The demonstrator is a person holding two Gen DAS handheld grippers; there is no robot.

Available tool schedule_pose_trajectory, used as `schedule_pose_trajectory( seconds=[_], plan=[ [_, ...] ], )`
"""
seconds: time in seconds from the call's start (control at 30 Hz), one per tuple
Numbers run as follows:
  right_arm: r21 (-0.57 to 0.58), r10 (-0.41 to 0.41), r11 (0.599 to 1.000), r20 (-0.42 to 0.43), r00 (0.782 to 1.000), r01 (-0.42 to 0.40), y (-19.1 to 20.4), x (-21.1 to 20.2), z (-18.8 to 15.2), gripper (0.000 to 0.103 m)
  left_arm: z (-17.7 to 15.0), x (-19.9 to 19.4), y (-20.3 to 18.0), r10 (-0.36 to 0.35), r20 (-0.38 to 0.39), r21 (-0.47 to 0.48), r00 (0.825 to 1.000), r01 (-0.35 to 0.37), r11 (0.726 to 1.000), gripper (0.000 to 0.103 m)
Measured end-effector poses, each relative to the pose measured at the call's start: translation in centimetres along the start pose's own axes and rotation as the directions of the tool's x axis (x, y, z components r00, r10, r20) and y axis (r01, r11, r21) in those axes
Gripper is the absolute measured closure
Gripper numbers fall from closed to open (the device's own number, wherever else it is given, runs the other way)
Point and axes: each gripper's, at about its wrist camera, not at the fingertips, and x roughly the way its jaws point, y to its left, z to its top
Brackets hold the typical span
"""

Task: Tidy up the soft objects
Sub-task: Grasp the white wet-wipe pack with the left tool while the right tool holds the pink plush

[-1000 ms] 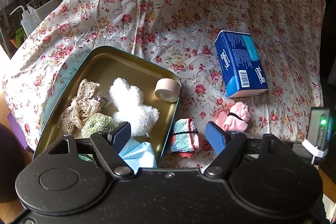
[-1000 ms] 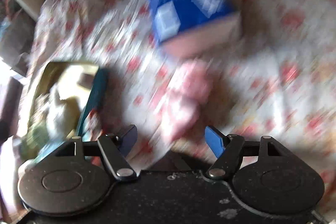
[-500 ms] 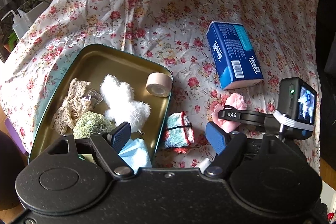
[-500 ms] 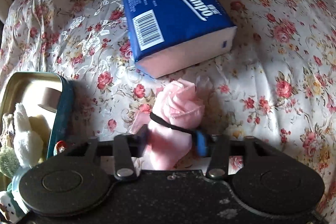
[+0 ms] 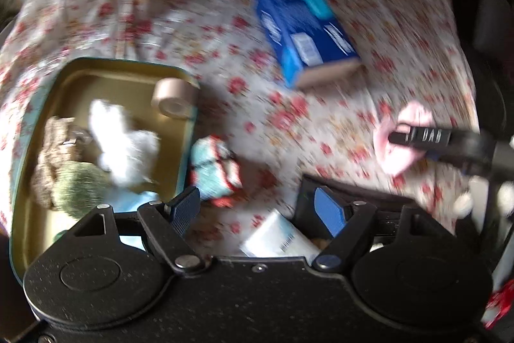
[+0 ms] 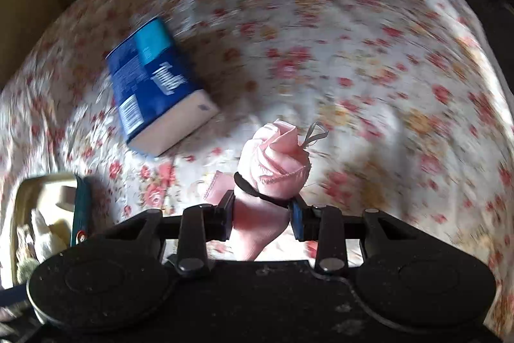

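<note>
My right gripper (image 6: 261,216) is shut on a rolled pink cloth (image 6: 273,156) tied with a black band, lifted off the flowered cover. In the left wrist view that pink cloth (image 5: 408,118) hangs at the right with the right gripper's black finger across it. My left gripper (image 5: 257,209) is open, nothing between its blue pads. Just beyond its left pad lies a folded teal and red cloth (image 5: 213,164). An open gold tin (image 5: 106,69) at the left holds a white fluffy piece (image 5: 123,134), a beige lace piece (image 5: 53,147), a green knit piece (image 5: 80,185) and a tape roll (image 5: 173,97).
A blue tissue pack (image 5: 302,31) lies on the flowered cover (image 5: 192,5) behind the cloths; the same tissue pack (image 6: 154,82) shows upper left in the right wrist view. A white packet (image 5: 276,238) lies close under the left gripper. Dark furniture edges the cover at right.
The right gripper closed on the pink cloth and lifted it off the cover, moving right. The left gripper shifted toward the teal and red cloth; its jaws stayed as wide.
</note>
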Motion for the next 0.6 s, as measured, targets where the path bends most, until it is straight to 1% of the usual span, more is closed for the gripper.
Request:
schedule_pose_trajectory(
  seconds=[0.07,0.13,0.23,0.3,0.47,0.6],
  plan=[
    [0.047,0.014,0.999,0.001,1.000,-0.014,-1.5,-0.3,-0.1,0.069,-1.0,0.4,-1.5,-0.015,-0.016,0.076,1.000,0.016,0.997,0.029],
    [0.083,0.016,0.996,0.006,1.000,-0.016,-2.4,-0.4,0.0,0.069,-1.9,0.8,-2.6,-0.012,-0.024,0.139,1.000,0.015,0.990,0.029],
    [0.091,0.009,0.996,0.025,1.000,-0.012,-3.0,-0.7,0.1,0.069,-3.2,1.5,-3.9,0.007,-0.023,0.228,1.000,-0.001,0.974,0.029],
    [0.082,0.020,0.996,0.026,0.999,-0.022,-2.9,-0.7,0.0,0.069,-4.0,2.0,-4.5,0.020,-0.017,0.277,1.000,-0.015,0.961,0.029],
    [0.097,0.059,0.994,-0.019,0.998,-0.056,-3.1,0.2,-0.1,0.068,-5.0,3.2,-4.7,0.052,-0.007,0.358,0.999,-0.046,0.932,0.029],
    [0.125,0.082,0.989,-0.035,0.996,-0.077,-3.4,0.7,-0.2,0.067,-5.4,3.8,-4.4,0.052,-0.013,0.374,0.999,-0.043,0.926,0.028]
  ],
)
